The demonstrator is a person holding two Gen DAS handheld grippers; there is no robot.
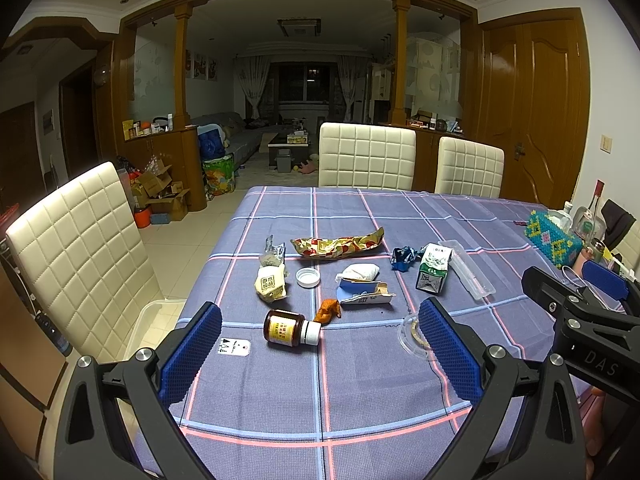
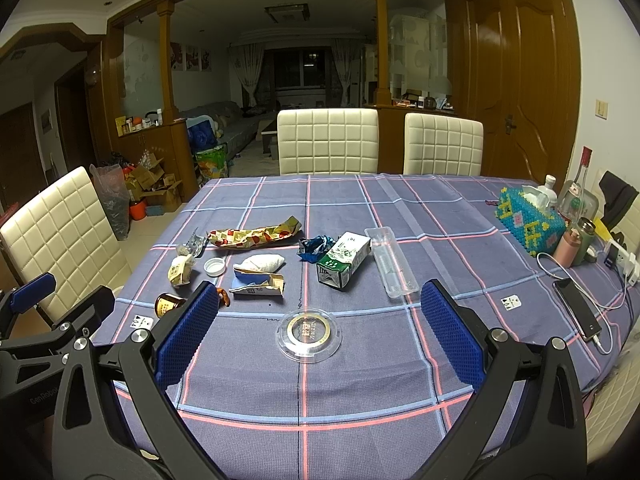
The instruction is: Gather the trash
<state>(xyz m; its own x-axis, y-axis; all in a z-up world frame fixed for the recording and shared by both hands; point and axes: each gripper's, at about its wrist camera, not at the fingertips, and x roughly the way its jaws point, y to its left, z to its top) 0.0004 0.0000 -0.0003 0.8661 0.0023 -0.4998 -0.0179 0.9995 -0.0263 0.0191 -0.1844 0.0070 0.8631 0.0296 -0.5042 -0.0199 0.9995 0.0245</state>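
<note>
Looks like the very start of the pickup step: nothing grabbed yet. Both the left gripper [image 1: 320,354] and the right gripper [image 2: 320,330] hang over the near edge of the purple plaid tabletop [image 2: 360,380] with jaws spread wide and empty.

Using the brown glass pill bottle with the white cap [image 1: 291,327] as the landmark: it lies on its side closest to the left gripper, pretty much lined up between its jaws. Off to its right sits a clear round plastic lid with a gold ring [image 2: 308,333], right in front of the right gripper. Just behind the bottle there's an orange crumpled scrap [image 1: 328,311] and a torn blue-and-white carton piece [image 1: 362,292], then a white bottle cap [image 1: 308,277] and a yellowish crumpled wrapper [image 1: 272,285]. Further back and right is a green-and-white milk carton [image 1: 434,272], and furthest off, a long red-and-gold foil wrapper [image 1: 338,245].

My guess for the next move — ease the left gripper forward and down over the bottle and close across its body. It's round, so it might roll.
</note>
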